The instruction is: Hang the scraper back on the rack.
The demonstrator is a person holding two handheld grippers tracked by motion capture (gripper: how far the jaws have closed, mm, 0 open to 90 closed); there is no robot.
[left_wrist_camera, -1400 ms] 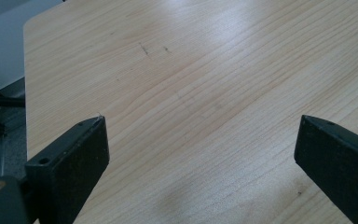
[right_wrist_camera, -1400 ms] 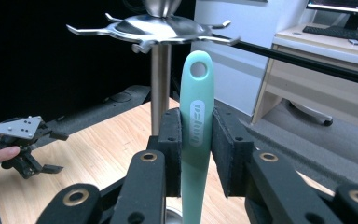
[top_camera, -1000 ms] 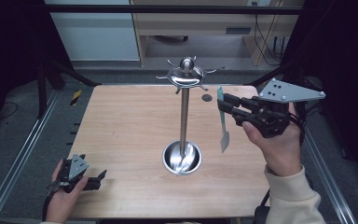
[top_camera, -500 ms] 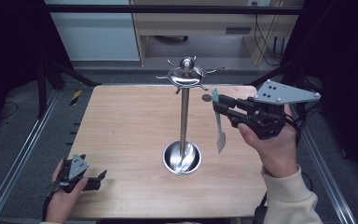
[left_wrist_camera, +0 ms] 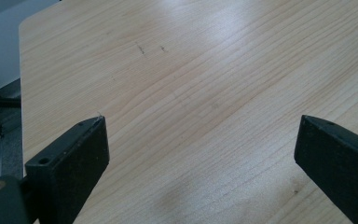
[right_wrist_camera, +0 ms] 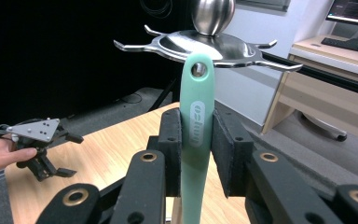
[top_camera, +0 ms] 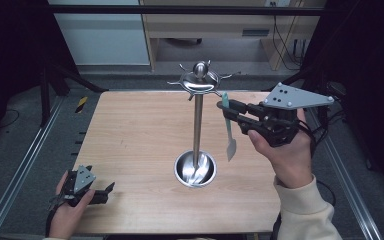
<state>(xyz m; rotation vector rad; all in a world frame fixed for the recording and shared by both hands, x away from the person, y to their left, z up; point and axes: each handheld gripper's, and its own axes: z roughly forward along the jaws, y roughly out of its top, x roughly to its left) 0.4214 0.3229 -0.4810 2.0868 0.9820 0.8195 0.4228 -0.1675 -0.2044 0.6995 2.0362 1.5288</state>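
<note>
High view: one rack point(top_camera: 198, 82), one spatula point(top_camera: 228, 131) clamped in right tool point(top_camera: 224, 110); left tool point(top_camera: 107, 192) wide.

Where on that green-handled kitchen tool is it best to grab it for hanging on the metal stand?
Probably on the flat green handle, a little below its hanging hole, squeezing its two flat faces from the sides. The right gripper holds it that way now. This leaves the hole free for a hook of the stand, and the blade hangs straight down.
</note>
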